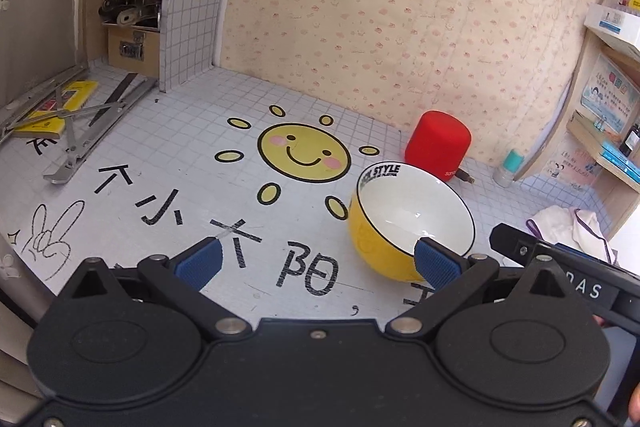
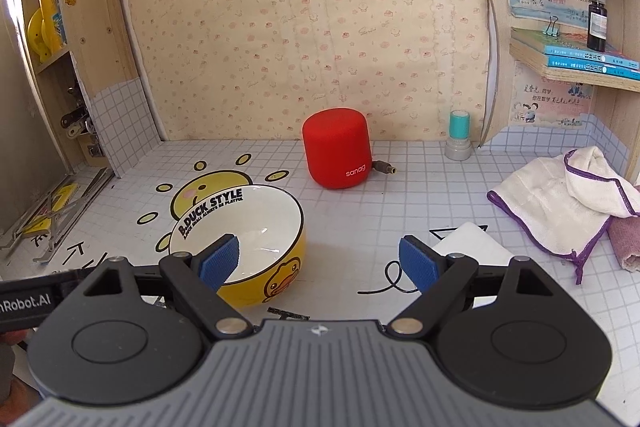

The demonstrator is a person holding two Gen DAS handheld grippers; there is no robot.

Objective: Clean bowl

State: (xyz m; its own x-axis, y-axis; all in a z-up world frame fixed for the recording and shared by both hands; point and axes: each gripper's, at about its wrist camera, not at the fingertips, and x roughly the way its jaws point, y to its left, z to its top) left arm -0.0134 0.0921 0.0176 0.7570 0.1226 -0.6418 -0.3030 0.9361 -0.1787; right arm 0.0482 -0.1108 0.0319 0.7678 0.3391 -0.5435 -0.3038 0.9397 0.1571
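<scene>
A white tiled desk (image 2: pixel 400 163) with a sun drawing (image 1: pixel 304 153) is sitting against patterned wallpaper, wooden shelves flanking it. The left gripper (image 1: pixel 318 261) is hovering low over the desk, fingers spread wide, its right pad overlapping the near rim of the bowl (image 1: pixel 412 215). The right gripper (image 2: pixel 318 259) is also hanging spread, gripping nothing. The yellow bowl (image 2: pixel 244 239) is standing upright beside the sun, its white inside looking empty. A red speaker (image 2: pixel 338 151) is standing behind it; a cloth (image 2: pixel 560 203) is lying to the right.

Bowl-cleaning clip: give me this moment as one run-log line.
stage: pre-grasp | left gripper: open, empty | right gripper: open, empty | bowl: upright on desk | cloth: untouched, right
</scene>
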